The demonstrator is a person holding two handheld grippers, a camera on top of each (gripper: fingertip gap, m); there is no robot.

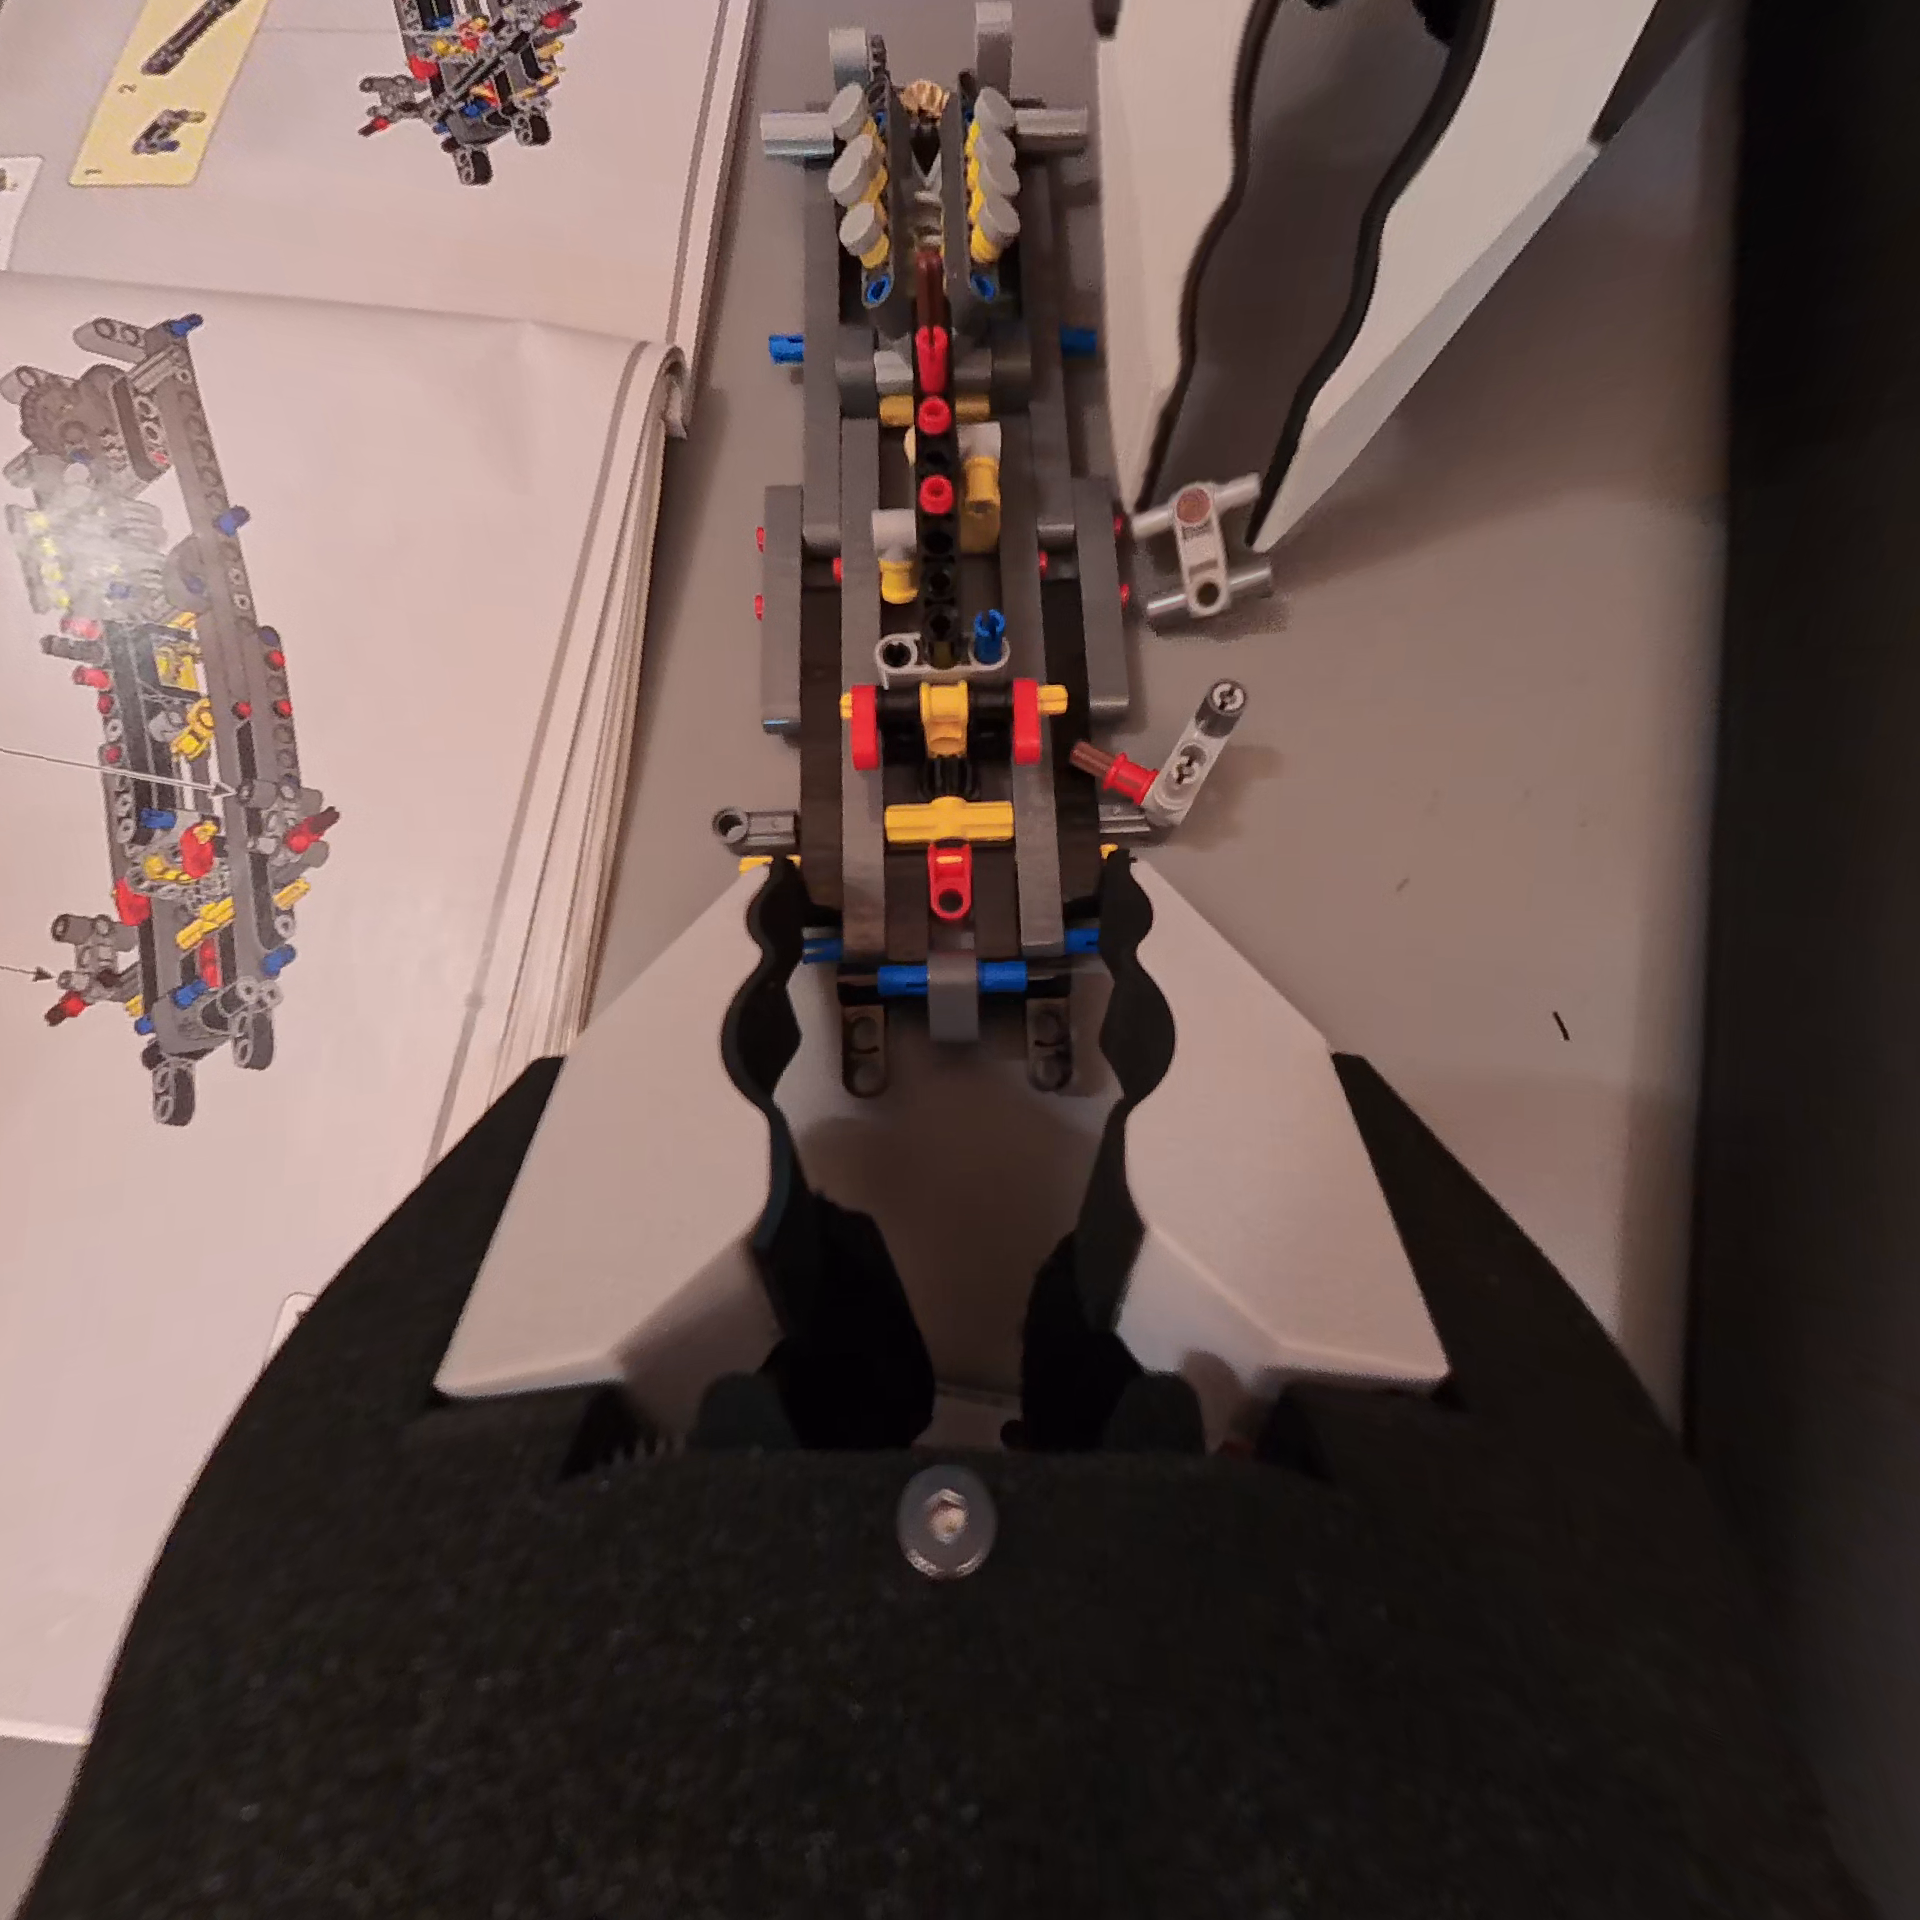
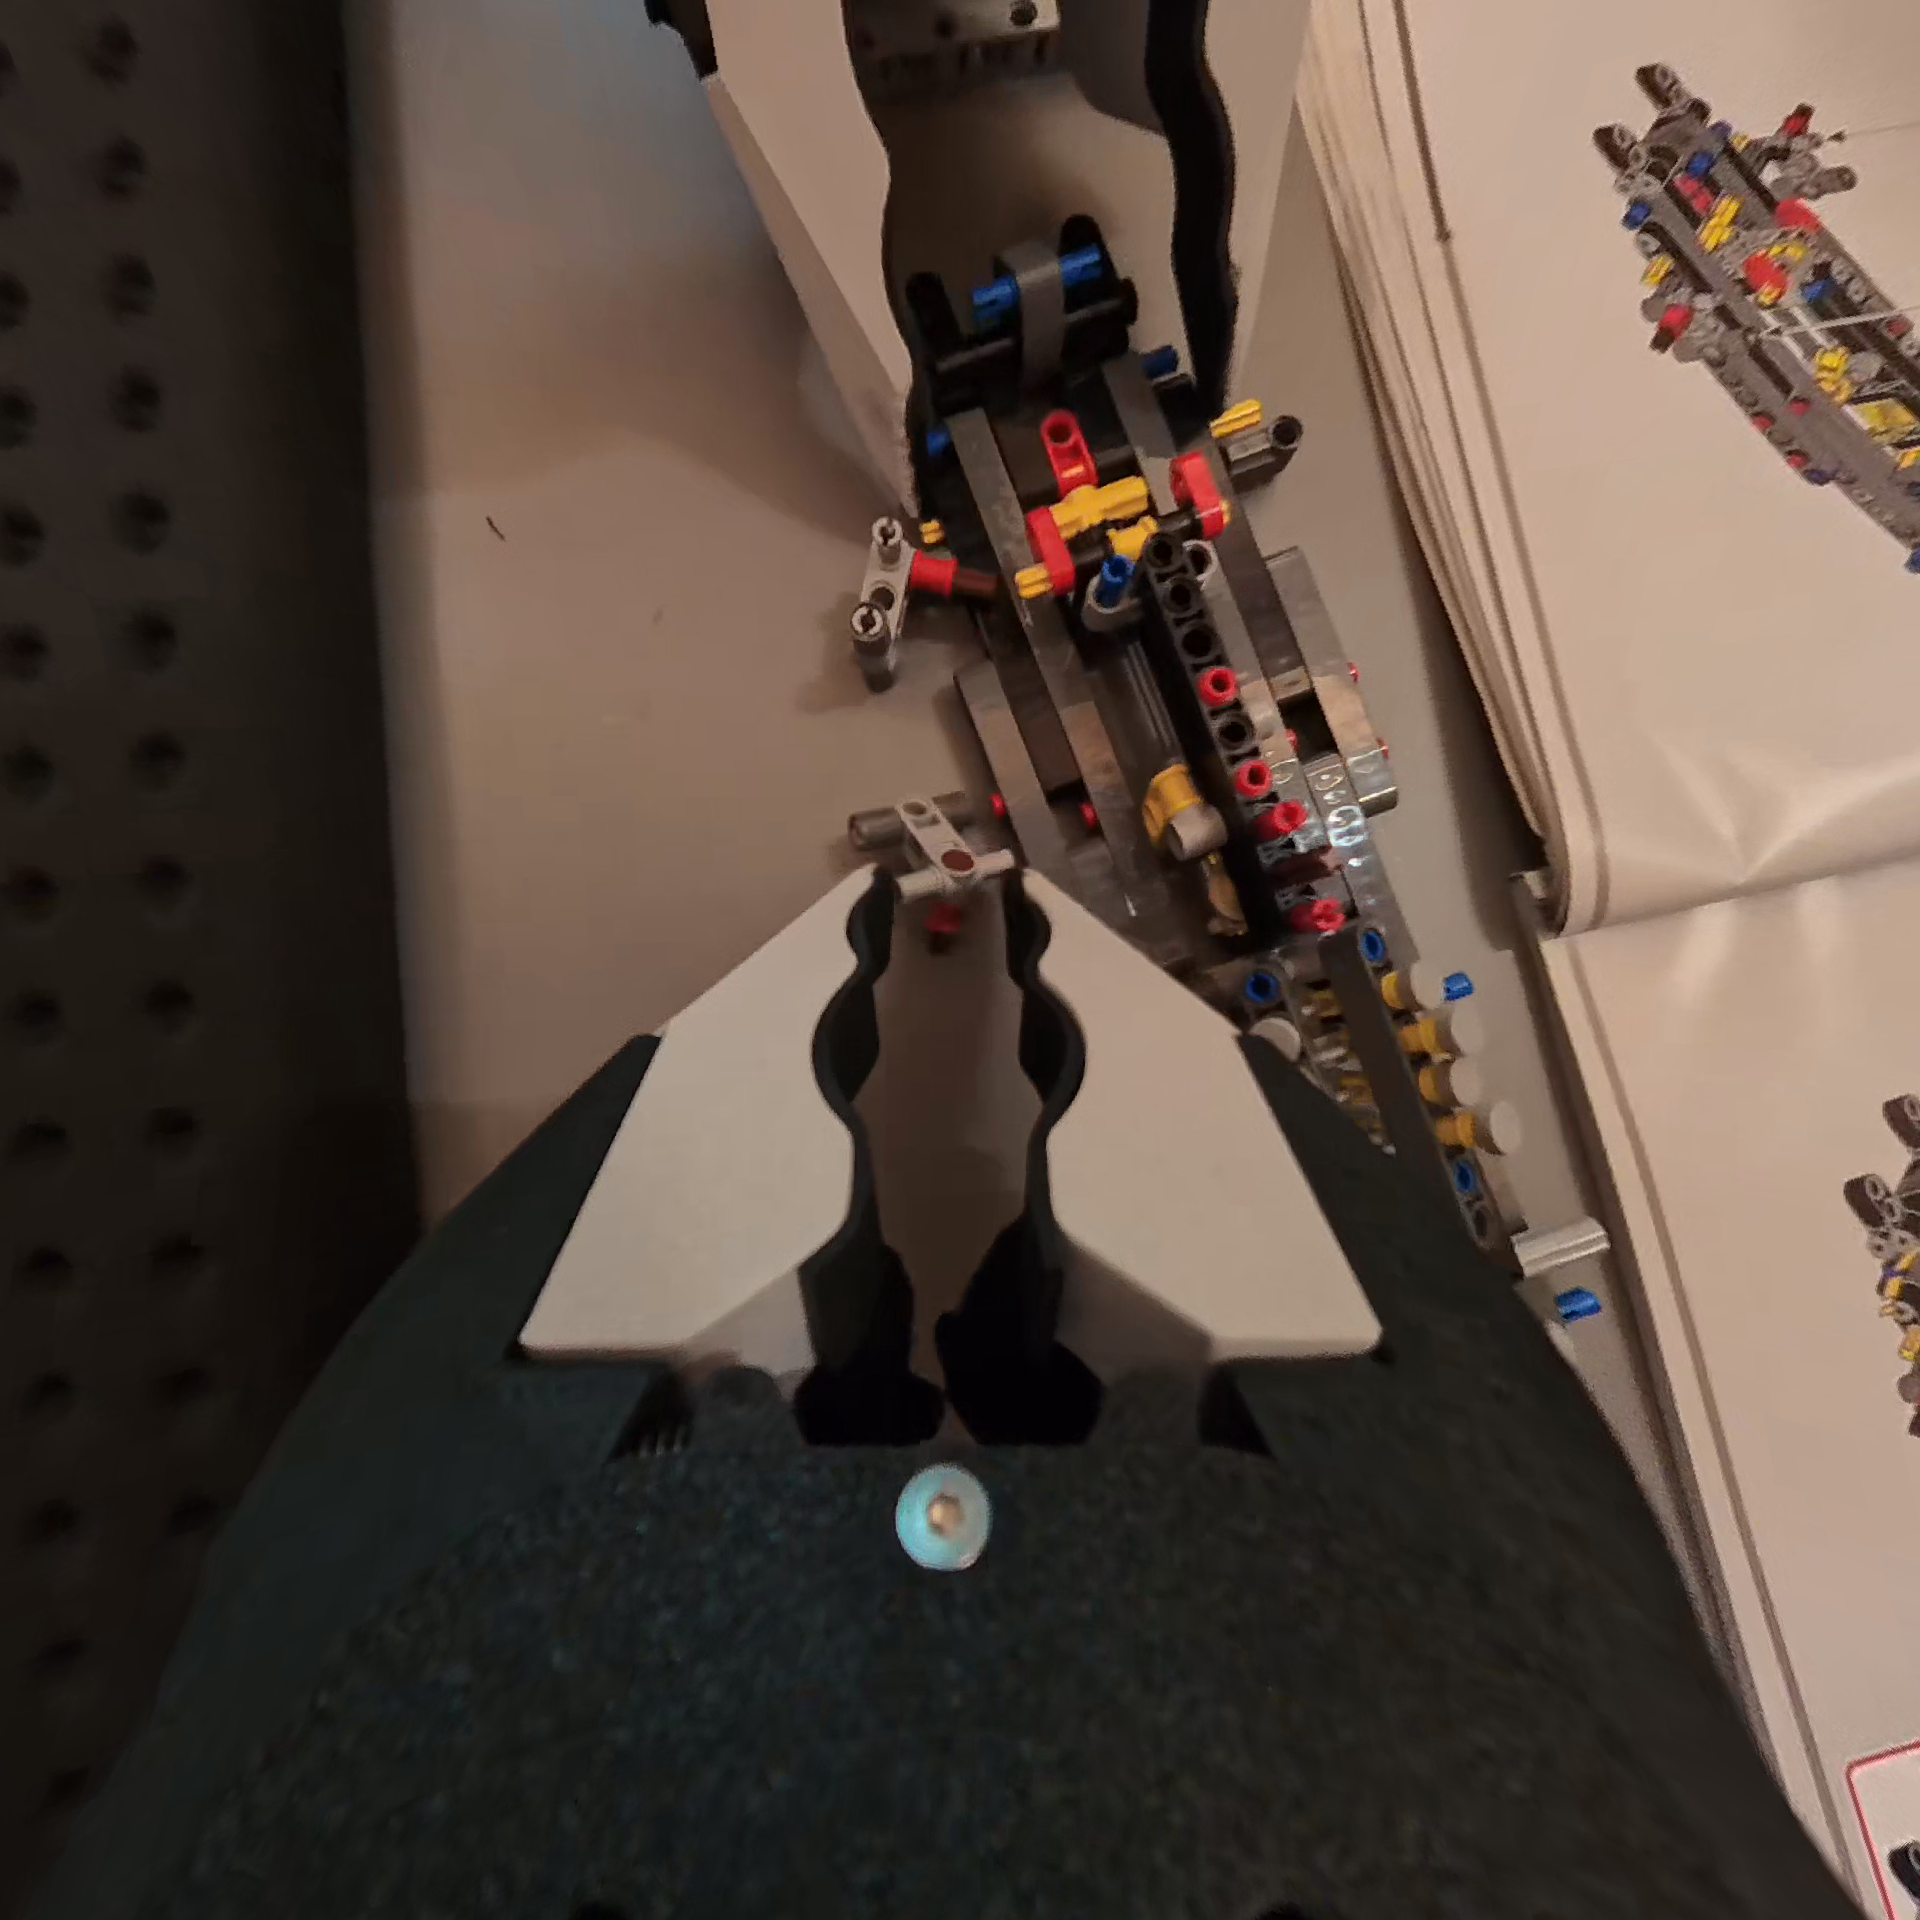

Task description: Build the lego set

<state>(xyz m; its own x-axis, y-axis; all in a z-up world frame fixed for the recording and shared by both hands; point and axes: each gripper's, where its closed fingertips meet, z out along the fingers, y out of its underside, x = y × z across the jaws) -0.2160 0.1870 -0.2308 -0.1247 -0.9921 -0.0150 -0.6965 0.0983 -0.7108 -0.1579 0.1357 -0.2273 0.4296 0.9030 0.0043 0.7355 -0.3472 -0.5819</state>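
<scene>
Lego chassis [image 1: 940,644] clamped endwise in left tongs [image 1: 948,914].

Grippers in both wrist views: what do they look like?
Both match. The left gripper and right gripper each have a rough black body, one silver bolt at its centre, and two pale grey wedge-shaped fingers lined with wavy black pads. No cables, markings or sleeves show.

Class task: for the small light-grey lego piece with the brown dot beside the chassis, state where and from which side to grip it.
Pinch the small light-grey piece across its flat middle body between the two crossbars, coming from the open table side; the chassis blocks the other side.
</scene>
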